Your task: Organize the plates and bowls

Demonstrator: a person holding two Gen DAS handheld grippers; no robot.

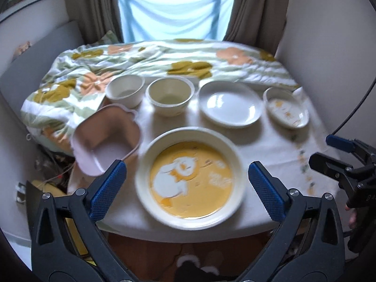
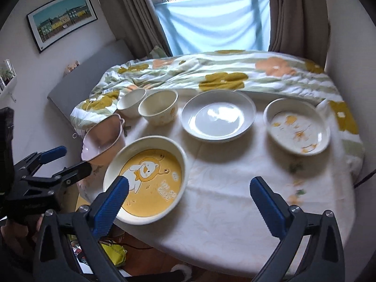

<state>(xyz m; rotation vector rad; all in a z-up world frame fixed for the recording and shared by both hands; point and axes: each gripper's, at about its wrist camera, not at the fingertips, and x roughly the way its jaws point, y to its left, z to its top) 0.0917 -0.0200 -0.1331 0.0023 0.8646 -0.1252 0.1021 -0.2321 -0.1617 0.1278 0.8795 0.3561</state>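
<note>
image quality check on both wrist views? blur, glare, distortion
Left wrist: motion blur smears the yellow-centred cartoon plate and pink rectangular dish; the backlit window looks washed out. Right wrist: sharper, with window glare on the plain white plate and blur towards the tablecloth edge. Both: strong fisheye bending and dark corner vignetting.

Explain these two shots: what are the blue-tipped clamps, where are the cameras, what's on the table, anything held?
No robot: a person holds a two-finger gripper in each hand, each with a fisheye camera looking along its fingers. One picture looks past the left gripper, the other past the right gripper. Both are open and hold nothing. On the table sit a yellow cartoon plate, a pink square dish, two cream bowls, a white plate and a small patterned dish.
</note>
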